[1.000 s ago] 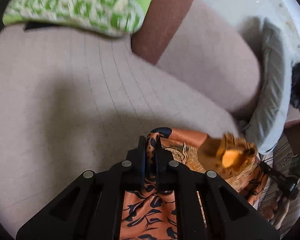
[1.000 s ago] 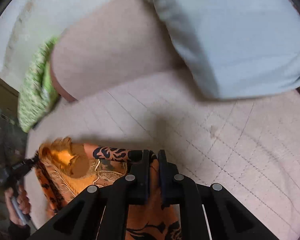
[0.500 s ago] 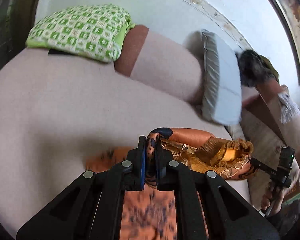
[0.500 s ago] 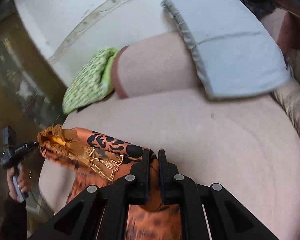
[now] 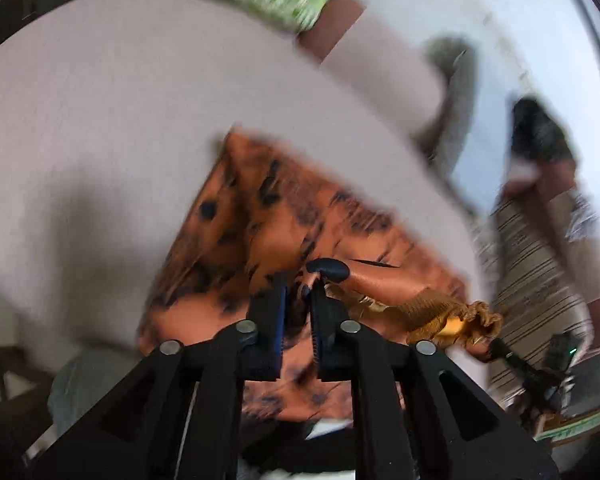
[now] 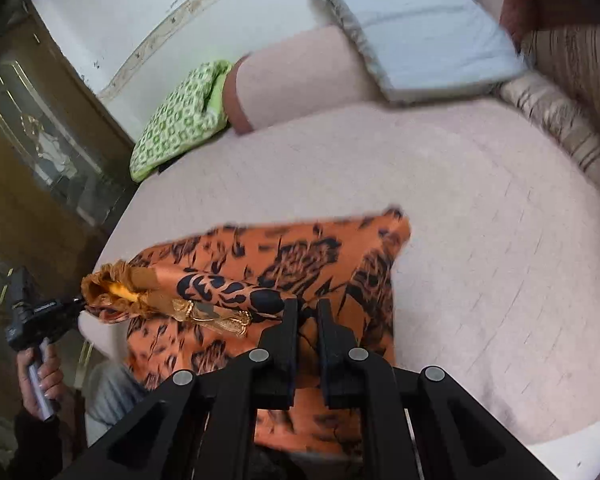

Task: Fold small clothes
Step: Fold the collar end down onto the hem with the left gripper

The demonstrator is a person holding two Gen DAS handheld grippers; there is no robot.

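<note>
Item: orange garment (image 6: pixel 300 256) with black print and a gold-trimmed edge (image 6: pixel 216 316), spread over the near part of the pink bed (image 6: pixel 480 240), its lower end hanging off the bed's near edge toward you. Your left claw (image 5: pixel 298 292) has that top edge between its pads; the jaws are narrow and easing apart, cloth still pinched there. Your right claw (image 6: pixel 306 312) is clamped narrow on the same top edge, further along. Between the two, the held edge runs raised above the flat cloth as a rolled band, ending in a bunched gold ruffle (image 6: pixel 108 284) where, in the right wrist view, your left claw (image 6: pixel 76 300) meets it, your left hand (image 6: pixel 40 376) on its handle. Also on the bed, at the far side: green checked pillow (image 6: pixel 176 124), pink bolster (image 6: pixel 300 76), grey-white cushion (image 6: pixel 412 28) leaning on the bolster. A striped cloth (image 6: pixel 556 128) lies along the bed's right edge. The left wrist view is motion-blurred; fine detail unreadable.
</note>
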